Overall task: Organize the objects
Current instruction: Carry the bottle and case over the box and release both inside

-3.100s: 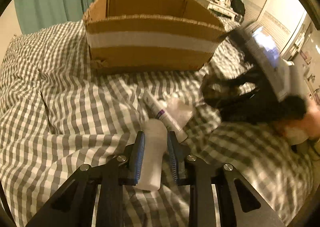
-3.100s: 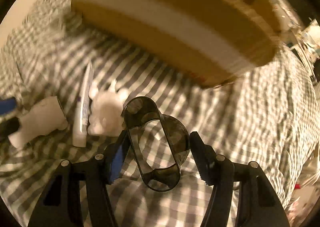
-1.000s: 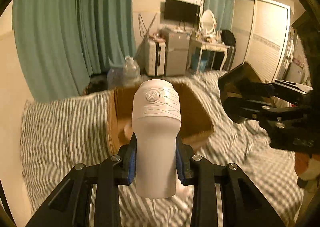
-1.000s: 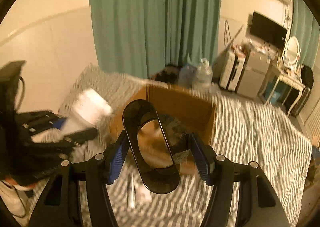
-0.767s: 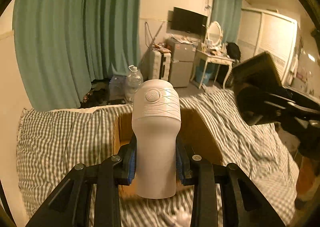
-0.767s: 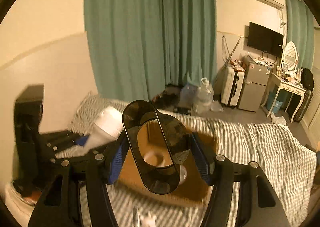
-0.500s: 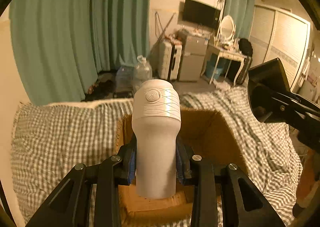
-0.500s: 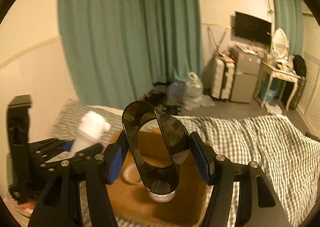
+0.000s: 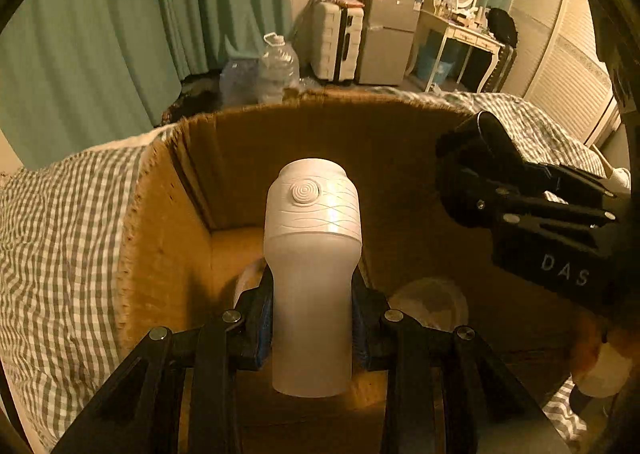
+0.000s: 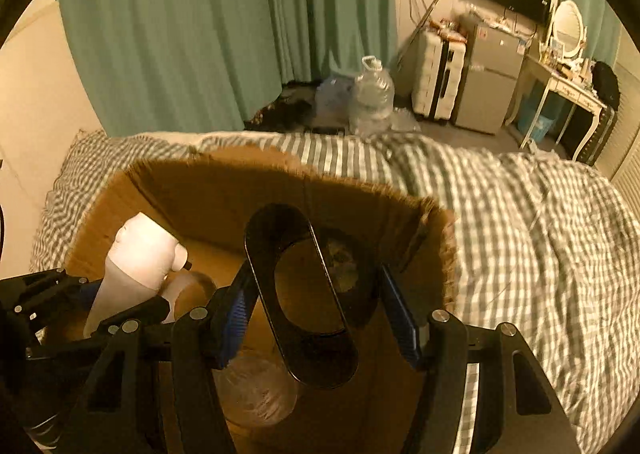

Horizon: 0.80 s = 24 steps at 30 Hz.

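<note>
Both tongs over the open box (image 9: pixel 168 238), each loaded.

Left tongs (image 9: pixel 312 318) clamp a white bottle (image 9: pixel 314 254) upright above the box's left half. Right tongs (image 10: pixel 316 310) grip a dark oval-ringed holder (image 10: pixel 308 294) above its middle; in the left view they sit to the bottle's right. Two pale round items (image 9: pixel 434 300) lie on the box floor. The box rests on a checked bed (image 10: pixel 540 234); water jugs (image 10: pixel 370 94) stand on the floor beyond it.
</note>
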Tool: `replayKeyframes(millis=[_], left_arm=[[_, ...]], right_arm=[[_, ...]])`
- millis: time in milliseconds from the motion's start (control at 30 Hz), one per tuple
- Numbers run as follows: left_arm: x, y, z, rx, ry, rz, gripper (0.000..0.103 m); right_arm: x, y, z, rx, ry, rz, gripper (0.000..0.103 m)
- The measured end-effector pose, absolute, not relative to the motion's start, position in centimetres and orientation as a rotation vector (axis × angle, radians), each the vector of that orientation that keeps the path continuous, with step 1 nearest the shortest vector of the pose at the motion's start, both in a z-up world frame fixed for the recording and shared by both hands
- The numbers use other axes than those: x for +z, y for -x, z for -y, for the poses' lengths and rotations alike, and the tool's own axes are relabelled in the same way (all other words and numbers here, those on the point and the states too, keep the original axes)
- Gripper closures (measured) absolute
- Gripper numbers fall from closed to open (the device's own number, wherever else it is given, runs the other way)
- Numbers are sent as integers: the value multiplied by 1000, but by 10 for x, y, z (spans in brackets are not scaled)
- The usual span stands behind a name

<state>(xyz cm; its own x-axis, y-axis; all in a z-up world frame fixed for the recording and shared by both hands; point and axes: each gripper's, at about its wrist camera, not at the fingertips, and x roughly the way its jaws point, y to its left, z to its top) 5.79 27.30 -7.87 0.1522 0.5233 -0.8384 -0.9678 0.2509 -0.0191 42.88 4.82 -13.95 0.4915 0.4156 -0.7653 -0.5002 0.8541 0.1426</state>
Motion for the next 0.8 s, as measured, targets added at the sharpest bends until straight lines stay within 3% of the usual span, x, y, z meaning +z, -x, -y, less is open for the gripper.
replayKeyframes(millis=[233, 333, 367, 533, 633, 800], left_arm=[[-80, -60, -263, 1183, 641, -807, 66], [-69, -55, -256, 1204, 601, -786, 30], [-62, -50, -254, 1212, 585, -777, 28], [-17, -44, -232, 1254, 534, -725, 27], [16, -37, -213, 1281, 490, -685, 15], [68, -20, -166, 1337, 423, -613, 13]], right_arm=[[-130, -428, -40, 578, 38, -875, 38], [-109, -418, -30, 568, 6, -825, 30], [-102, -415, -25, 566, -2, -811, 29], [-51, -382, 1, 553, -22, -720, 29], [-16, -348, 12, 558, 0, -661, 29], [19, -289, 30, 571, 42, -599, 28]])
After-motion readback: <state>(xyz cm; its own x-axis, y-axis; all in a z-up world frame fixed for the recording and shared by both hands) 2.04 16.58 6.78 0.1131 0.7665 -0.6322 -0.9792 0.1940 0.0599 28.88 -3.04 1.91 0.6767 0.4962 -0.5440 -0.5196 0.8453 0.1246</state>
